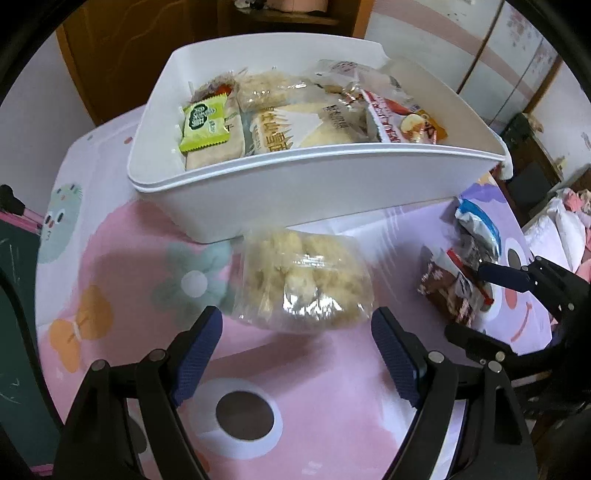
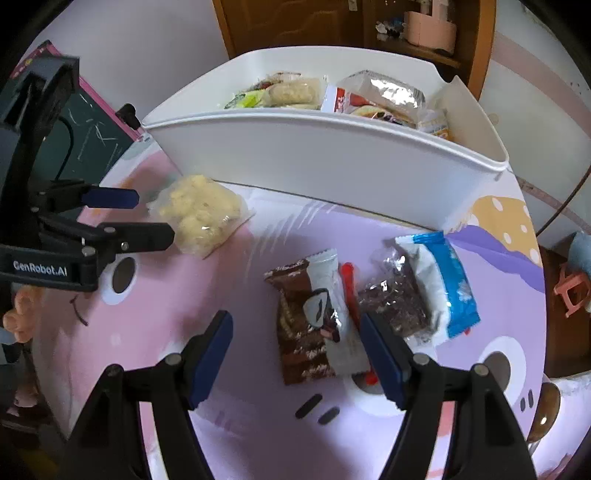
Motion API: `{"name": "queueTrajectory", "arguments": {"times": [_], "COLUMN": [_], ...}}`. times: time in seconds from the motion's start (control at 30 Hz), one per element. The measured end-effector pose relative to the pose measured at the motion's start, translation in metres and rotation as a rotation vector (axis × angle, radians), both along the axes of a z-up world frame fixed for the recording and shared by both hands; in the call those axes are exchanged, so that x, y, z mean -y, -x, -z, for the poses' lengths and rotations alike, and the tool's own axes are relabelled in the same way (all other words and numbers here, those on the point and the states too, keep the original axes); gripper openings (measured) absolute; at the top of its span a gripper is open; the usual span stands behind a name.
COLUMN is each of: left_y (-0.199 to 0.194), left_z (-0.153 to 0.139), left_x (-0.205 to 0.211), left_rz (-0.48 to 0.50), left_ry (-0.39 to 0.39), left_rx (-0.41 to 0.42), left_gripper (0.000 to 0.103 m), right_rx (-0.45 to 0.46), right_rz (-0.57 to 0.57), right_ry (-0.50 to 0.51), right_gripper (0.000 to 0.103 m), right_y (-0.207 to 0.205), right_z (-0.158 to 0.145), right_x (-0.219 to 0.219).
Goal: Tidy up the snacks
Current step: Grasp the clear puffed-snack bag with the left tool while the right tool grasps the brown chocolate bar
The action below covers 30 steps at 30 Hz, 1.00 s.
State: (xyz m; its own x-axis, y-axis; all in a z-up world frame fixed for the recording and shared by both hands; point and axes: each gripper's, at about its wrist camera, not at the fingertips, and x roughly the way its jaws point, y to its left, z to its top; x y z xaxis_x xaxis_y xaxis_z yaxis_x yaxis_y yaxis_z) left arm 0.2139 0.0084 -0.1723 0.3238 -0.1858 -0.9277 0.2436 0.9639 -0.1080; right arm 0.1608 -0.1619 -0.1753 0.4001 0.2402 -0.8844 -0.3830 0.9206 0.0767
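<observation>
A white bin (image 1: 295,184) holds several snack packets, with a green one (image 1: 205,125) on the left; it also shows in the right wrist view (image 2: 332,162). A clear bag of yellow puffs (image 1: 306,284) lies on the table before the bin, just ahead of my open, empty left gripper (image 1: 297,328). In the right wrist view the puff bag (image 2: 199,214) lies by the left gripper (image 2: 151,218). My right gripper (image 2: 295,332) is open above a brown chocolate packet (image 2: 299,321). A blue-and-white packet (image 2: 439,280) with dark contents lies to its right.
The table wears a pink and purple cartoon cloth (image 1: 147,295). A green chalkboard with a pink frame (image 2: 92,133) stands at the left. A wooden cabinet (image 2: 295,22) is behind the bin. The table's right edge (image 2: 543,295) drops off near a pink stool.
</observation>
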Motion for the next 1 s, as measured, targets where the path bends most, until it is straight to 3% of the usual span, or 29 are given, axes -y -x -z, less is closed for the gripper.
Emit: {"name": "queueTrajectory", "arguments": {"times": [0.3,0.43,0.5,0.6,1.0], "left_y": [-0.018,-0.024,-0.027,-0.033,-0.042], "left_z": [0.015,0.019,0.021,0.025,0.041], "left_x": [0.005,0.008,0.010,0.013,0.022], "left_rz": [-0.024,-0.038,-0.039,-0.048,-0.065], "left_ry": [0.006,0.017,0.021,0.027,0.021], "left_rx": [-0.006,-0.009,-0.011,-0.014,-0.027], "left_gripper": [0.082,0.082,0.082,0.084,0.089], "right_rx": [0.074,0.111,0.091,0.066,-0.040], "right_rz": [-0.084,-0.139,-0.159,-0.156,0.007], "right_ry": [0.077,0.091,0.076,0.079,-0.118], "right_gripper": [0.072,0.066,0.060,0.059,0.060], "right_y": [-0.001,0.014,0.017,0.015,-0.012], "right_z": [0.005,0.006,0.008,0.017,0.018], "right_x": [-0.017,-0.023,-0.024,-0.023,0.003]}}
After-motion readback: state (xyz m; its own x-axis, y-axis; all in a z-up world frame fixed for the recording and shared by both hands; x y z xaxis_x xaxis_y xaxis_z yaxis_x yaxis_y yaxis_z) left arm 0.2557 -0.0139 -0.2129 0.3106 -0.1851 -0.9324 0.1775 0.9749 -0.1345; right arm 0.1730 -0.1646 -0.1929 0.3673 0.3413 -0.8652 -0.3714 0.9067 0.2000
